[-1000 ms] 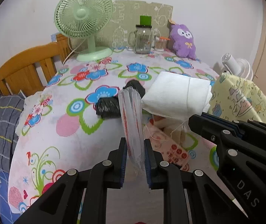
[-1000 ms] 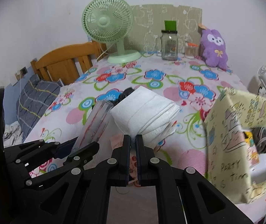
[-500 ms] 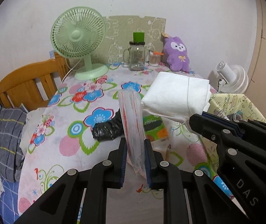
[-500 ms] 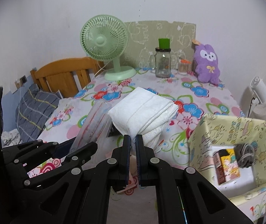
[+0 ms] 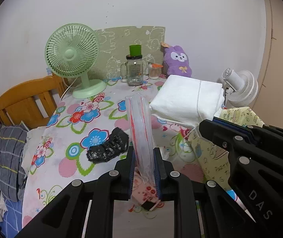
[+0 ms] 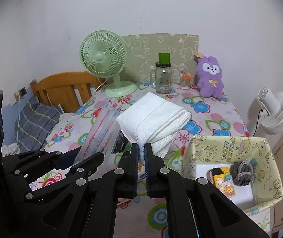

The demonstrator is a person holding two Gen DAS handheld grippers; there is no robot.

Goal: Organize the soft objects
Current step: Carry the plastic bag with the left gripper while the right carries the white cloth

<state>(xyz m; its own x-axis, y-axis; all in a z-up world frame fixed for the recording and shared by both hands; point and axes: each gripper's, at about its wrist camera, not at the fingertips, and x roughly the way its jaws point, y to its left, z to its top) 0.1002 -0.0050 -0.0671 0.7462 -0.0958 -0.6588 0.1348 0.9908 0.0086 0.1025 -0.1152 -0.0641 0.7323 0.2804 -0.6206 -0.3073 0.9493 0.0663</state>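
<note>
I am grasping two soft things above the round table with the flowered white cloth (image 5: 66,134). My left gripper (image 5: 143,166) is clenched on a clear plastic bag with red stripes (image 5: 140,123). The bag is standing nearly upright between my fingers, its long axis running from the pads up and toward the far side, with the top edge pointing to the far wall. My right gripper (image 6: 141,158) is clenched on the near corner of a folded white towel tied with a thin string (image 6: 153,119). The towel is lying almost flat in the air, and its long axis is going from my pads away to the far right. In the left wrist view the towel (image 5: 187,99) is just to the right of the bag, apart from it.

A crumpled black plastic bag (image 5: 107,148) is lying on the table, left of the clear bag. On the near right, a pale yellow fabric box with cartoon prints (image 6: 264,158) is standing open, with a grey bundle (image 6: 241,173) and small colourful packets (image 6: 223,180) inside. At the far side a light green desk fan (image 6: 105,63), a glass jar with a green cup on top (image 6: 163,75) and a purple plush rabbit (image 6: 210,79) are standing.
</note>
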